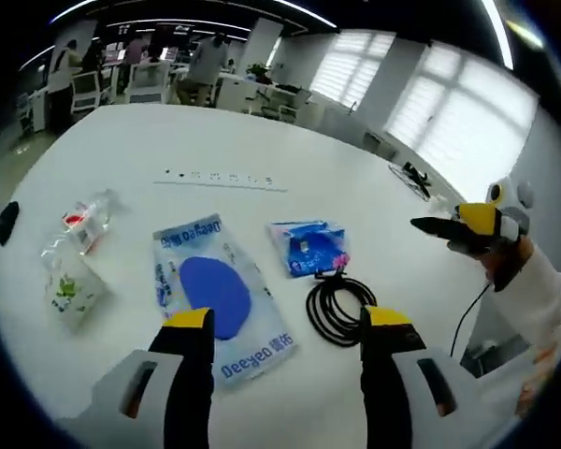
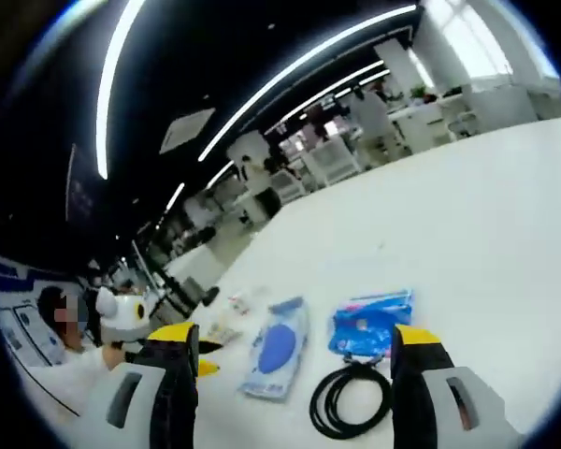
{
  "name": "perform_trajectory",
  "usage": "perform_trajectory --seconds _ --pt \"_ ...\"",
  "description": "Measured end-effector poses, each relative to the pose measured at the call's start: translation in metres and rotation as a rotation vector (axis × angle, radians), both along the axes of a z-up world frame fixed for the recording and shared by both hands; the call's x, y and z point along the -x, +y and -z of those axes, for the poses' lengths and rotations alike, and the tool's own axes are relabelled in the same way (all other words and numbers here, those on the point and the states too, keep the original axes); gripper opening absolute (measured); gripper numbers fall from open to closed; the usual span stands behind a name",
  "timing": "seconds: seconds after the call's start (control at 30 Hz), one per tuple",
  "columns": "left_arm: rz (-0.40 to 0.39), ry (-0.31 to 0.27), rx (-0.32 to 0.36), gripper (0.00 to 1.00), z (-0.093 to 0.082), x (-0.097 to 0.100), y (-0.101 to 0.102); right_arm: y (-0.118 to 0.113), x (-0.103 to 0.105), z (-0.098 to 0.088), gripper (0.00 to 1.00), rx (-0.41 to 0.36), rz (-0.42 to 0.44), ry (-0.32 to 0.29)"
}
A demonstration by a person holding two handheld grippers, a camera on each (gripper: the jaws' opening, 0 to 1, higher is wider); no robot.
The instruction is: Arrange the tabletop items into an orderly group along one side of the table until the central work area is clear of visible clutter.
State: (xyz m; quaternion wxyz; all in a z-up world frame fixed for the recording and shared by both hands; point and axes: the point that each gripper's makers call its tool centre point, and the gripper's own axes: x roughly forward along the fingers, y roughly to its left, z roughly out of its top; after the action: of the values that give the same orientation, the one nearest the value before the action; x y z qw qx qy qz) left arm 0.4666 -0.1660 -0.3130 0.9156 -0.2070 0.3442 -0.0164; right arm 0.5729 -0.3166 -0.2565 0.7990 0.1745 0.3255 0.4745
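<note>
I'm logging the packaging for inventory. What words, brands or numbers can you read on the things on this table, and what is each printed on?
"Deeyeo", on the long clear packet with the blue oval, near its lower edge.
Other print on that packet: too small to read.
Print on the blue packet: blurred.
Red label on the clear bag: unreadable.

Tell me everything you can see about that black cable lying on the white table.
The black cable is a thin, rubbery-looking cord wound into a loose, roughly round coil of several loops, lying flat on the white table. One end rises toward the small blue packet beside it, and seems to touch or overlap the packet's edge. The larger clear bag with the blue oval lies apart on its other side. In the right gripper view the coil lies between the jaws. Neither gripper touches it.
</note>
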Motion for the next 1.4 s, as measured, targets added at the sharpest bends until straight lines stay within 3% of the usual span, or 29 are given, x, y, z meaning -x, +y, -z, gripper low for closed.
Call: perform_trajectory --seconds 0.1,0.27,0.47,0.5,0.63,0.73,0.97,1.13,1.27,1.4 --pt "-0.045 0.032 0.030 0.62 0.012 0.015 -0.001 -0.009 0.013 0.009 0.84 -0.047 0.066 0.081" --pt "-0.122 0.064 0.080 0.61 0.030 0.033 -0.001 -0.026 0.023 0.025 0.83 -0.055 0.109 0.138" --pt "-0.142 0.085 0.090 0.61 0.035 0.041 -0.004 -0.037 0.026 0.033 0.82 -0.027 0.118 0.129" --pt "-0.152 0.088 0.102 0.61 0.036 0.041 -0.004 -0.037 0.027 0.033 0.82 -0.025 0.116 0.129" --pt "-0.249 0.088 0.262 0.61 0.043 0.037 -0.010 -0.035 0.038 0.036 0.81 -0.016 0.103 0.142" --pt "-0.266 0.093 0.268 0.62 0.049 0.035 -0.010 -0.034 0.045 0.041 0.79 0.018 0.081 0.132" --pt "-0.320 0.137 0.329 0.62 0.067 0.028 -0.014 -0.034 0.049 0.044 0.78 0.014 0.071 0.139" --pt "-0.432 0.144 0.466 0.61 0.075 0.016 -0.017 -0.036 0.053 0.044 0.74 0.022 0.070 0.143" --pt "-0.559 0.122 0.592 0.52 0.077 0.009 -0.013 -0.038 0.056 0.043 0.73 0.021 0.072 0.141" --pt "-0.638 0.118 0.615 0.35 0.085 0.008 -0.003 -0.041 0.060 0.044 0.73 0.027 0.076 0.146"
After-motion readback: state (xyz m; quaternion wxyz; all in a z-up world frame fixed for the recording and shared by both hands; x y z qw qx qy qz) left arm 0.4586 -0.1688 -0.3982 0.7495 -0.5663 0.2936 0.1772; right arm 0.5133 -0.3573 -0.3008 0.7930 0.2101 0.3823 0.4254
